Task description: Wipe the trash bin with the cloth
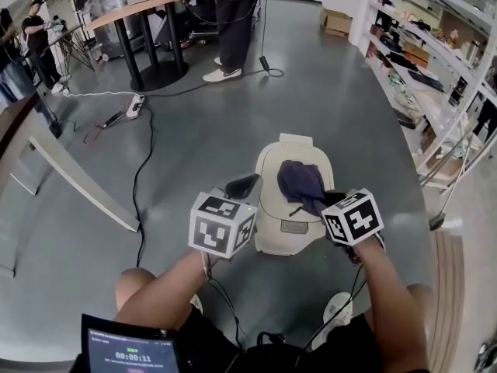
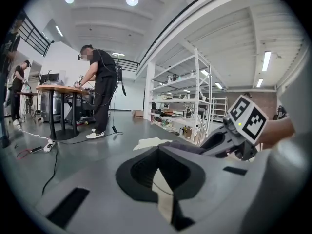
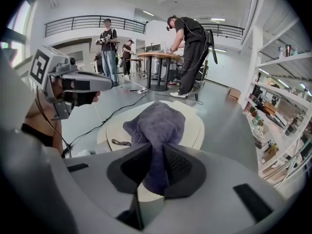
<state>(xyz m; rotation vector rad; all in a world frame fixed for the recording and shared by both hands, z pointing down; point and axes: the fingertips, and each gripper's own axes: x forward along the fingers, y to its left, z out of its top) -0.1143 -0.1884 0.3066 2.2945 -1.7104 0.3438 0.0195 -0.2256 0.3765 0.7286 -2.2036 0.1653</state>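
Observation:
A cream trash bin point(image 1: 273, 222) stands on the grey floor right in front of me. A dark purple cloth point(image 1: 301, 183) lies bunched on its lid point(image 3: 195, 126). My right gripper point(image 1: 324, 201) is shut on the near edge of the cloth point(image 3: 158, 121), which runs back between the pads point(image 3: 178, 167). My left gripper point(image 1: 245, 184) hovers at the bin's left edge, its jaws closed with nothing between them; in its own view the tips point(image 2: 158, 149) meet, with the lid point(image 2: 150, 142) beyond.
Black cables point(image 1: 141, 179) trail over the floor to the left. A person stands at a round table point(image 1: 140, 6) at the back. Loaded shelves point(image 1: 435, 61) line the right side. A slanted white beam point(image 1: 78, 179) lies left. A tablet point(image 1: 128, 352) sits at bottom left.

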